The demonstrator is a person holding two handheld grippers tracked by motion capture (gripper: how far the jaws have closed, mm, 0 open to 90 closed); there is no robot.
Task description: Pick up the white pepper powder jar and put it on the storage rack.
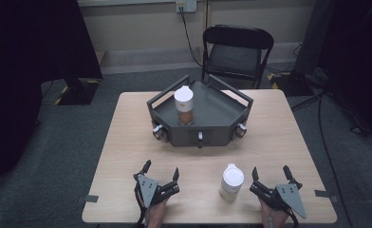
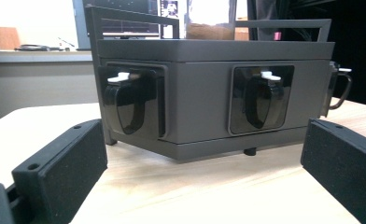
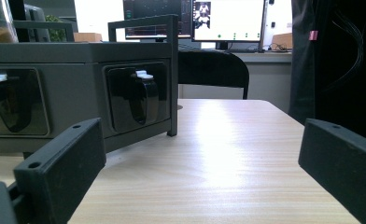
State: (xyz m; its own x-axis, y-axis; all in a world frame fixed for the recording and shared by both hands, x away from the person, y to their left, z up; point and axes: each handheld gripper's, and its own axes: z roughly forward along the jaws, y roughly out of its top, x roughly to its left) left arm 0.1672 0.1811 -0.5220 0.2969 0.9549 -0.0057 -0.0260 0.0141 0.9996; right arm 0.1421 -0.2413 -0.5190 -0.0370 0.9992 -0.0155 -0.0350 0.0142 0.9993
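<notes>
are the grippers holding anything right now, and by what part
Nothing is held: the left gripper and right gripper both rest open on the table.

No legible text, label, brand or number on any object or surface.

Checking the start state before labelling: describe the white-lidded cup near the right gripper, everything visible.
The cup stands upright on the wooden table near its front edge, just left of the open right gripper, which does not touch it. It has a round white lid with a small raised spout and a pale body narrowing slightly downward. Its contents cannot be made out. Only the table touches it.
</notes>
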